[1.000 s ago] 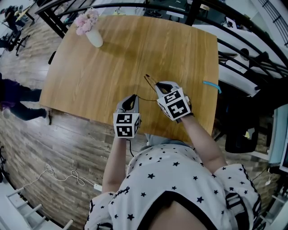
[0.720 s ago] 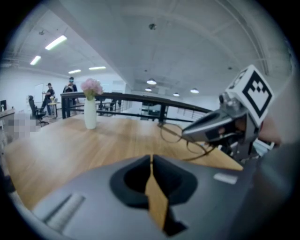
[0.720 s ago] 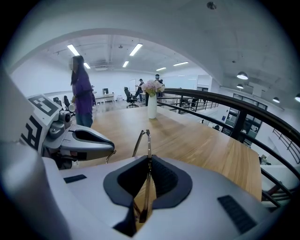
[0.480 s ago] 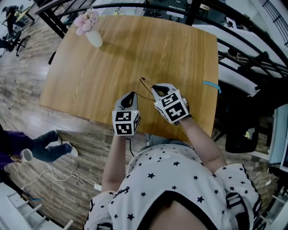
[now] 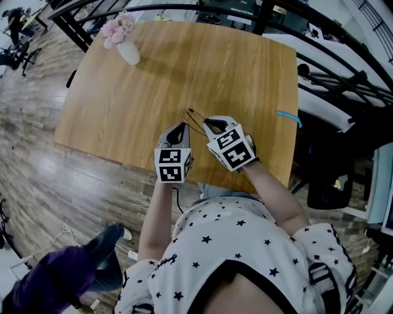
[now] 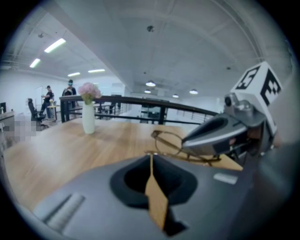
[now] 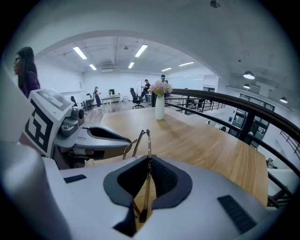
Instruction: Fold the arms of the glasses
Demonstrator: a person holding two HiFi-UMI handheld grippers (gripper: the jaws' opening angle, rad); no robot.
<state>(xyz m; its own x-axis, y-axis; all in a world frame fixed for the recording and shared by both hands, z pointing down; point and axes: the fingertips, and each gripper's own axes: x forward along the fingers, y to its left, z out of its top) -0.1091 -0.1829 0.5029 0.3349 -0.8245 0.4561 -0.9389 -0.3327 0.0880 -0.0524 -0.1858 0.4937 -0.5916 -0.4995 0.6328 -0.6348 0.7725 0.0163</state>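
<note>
Here, both grippers meet over the near part of the wooden bench (image 5: 202, 67), and the thin metal-framed glasses (image 6: 168, 143) are caught between them. The left gripper (image 5: 179, 127) has its jaws pressed almost together. In the left gripper view a fine strip of the glasses, which looks like one arm, runs straight into the narrow slit between its pads. The right gripper (image 5: 207, 122) is pinching the glasses too: in the right gripper view the frame stands edge-on in the closed jaws and its rim rises past their tips. The two gripper tips sit just beside each other, with the lens rim between them and nearer the right gripper. From the head view the glasses show only as a few dark lines poking out beyond the gripper tips. I cannot tell whether they touch the bench.

At the far left corner of the bench stands a white vase (image 5: 129, 53) of pink flowers (image 5: 118, 27), well apart from the grippers. A small blue object (image 5: 288, 116), too small to name, lies at the right edge. A black railing (image 5: 184, 7) runs behind the bench. A person in purple (image 5: 55, 285) is on the wood floor at lower left.
</note>
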